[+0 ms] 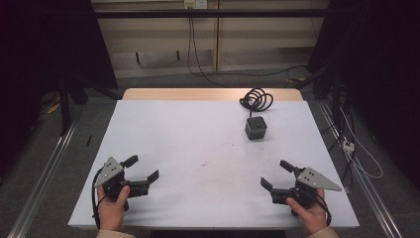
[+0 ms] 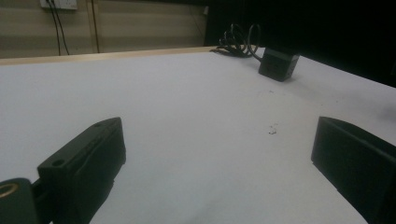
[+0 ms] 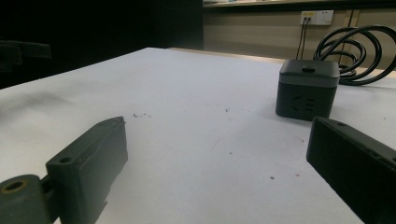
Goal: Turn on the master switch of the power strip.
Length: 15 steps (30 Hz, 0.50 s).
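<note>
Both grippers rest low on the white table (image 1: 198, 148), near its front edge. The left gripper (image 1: 145, 168) has its jaws spread wide, holding nothing; the right gripper (image 1: 277, 174) likewise. A dark cube (image 1: 256, 128) sits toward the far right, its coiled cable (image 1: 256, 99) just behind it.

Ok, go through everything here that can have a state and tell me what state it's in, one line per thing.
Left gripper: open, empty, held low at the table's near edge.
Right gripper: open, empty, held low at the near edge.
Black cube: upright on the table, untouched.
Cable: coiled behind the cube.
</note>
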Available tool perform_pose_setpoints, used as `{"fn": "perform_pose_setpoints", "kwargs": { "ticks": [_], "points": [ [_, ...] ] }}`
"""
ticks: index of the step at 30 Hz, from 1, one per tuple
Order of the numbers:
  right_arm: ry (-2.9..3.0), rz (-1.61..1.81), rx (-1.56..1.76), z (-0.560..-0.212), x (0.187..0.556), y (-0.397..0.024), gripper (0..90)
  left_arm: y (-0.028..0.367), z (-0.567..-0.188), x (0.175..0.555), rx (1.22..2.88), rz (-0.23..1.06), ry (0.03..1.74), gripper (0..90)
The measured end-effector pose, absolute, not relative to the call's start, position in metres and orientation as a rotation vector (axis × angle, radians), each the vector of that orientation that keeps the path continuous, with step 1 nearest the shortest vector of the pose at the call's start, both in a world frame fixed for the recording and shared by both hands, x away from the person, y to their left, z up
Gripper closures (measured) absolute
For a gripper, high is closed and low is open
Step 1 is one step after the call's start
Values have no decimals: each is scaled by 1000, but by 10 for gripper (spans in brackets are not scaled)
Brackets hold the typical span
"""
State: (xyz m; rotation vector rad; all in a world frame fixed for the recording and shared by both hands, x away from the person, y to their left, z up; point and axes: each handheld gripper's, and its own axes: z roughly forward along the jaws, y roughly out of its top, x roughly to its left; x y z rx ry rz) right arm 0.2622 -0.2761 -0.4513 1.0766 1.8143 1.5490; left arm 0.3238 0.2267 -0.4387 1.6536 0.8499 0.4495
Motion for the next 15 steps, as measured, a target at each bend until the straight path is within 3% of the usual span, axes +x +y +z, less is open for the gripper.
{"fn": "perform_pose_setpoints", "kwargs": {
  "ticks": [15],
  "points": [
    [1811,1516,1087,-447,273,-276,65,224,-439,324,1660,436,833,27]
  ]
}}
